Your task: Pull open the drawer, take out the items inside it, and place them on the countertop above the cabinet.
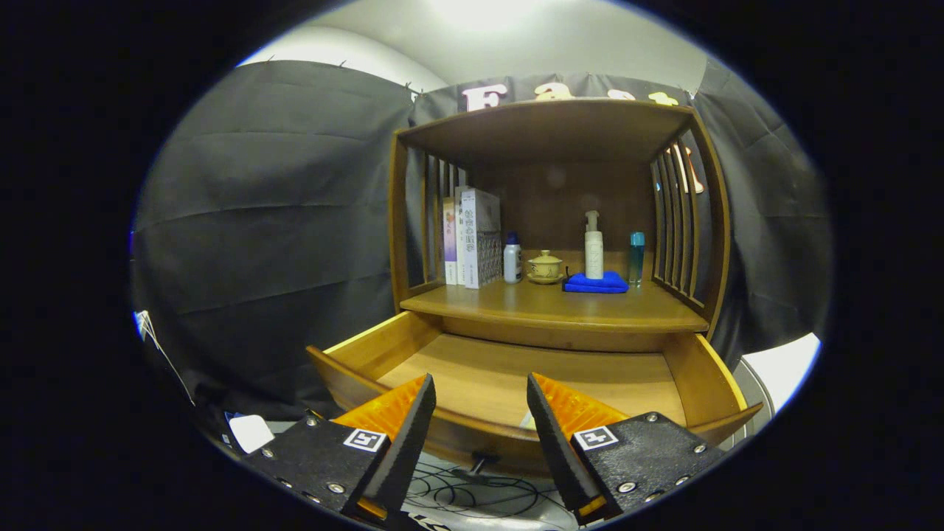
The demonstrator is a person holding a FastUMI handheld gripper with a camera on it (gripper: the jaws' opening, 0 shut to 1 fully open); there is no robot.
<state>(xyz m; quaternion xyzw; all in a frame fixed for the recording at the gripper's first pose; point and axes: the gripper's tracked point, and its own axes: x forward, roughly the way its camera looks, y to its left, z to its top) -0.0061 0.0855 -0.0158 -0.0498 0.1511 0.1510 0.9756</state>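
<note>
Wood tone: warm brown on the whole cabinet [549, 133], from drawer to top board.
Gripper [481, 413]: fingers spread wide apart, nothing between them — they hang just in front of the drawer's front edge, pointing into it.
Fingers [409, 428]: one each side of the drawer's middle, touching neither the wood nor any item.
Knob [479, 463]: small and dark, on the drawer front, below and between the fingers.
Drawer [346, 354]: pulled well out; its floor is mostly bare wood.
Item in drawer [528, 422]: a small pale scrap shows at the front wall, just beside the right-hand finger; too little is visible to tell what it is.
Surface [553, 304]: the shelf board above the drawer, beyond the fingers, carrying a row of things.
Books [476, 236]: upright at the left end of the surface.
Small bottle [512, 258]: white with a blue cap, just beside the books.
Lidded cup [545, 267]: yellowish, on a saucer, near the middle.
Blue cloth [596, 283]: folded flat, right of the cup.
Pump bottle [594, 247]: white, upright — whether on the cloth or just behind it I cannot tell.
Blue tube [636, 258]: upright, just right of the cloth.
</note>
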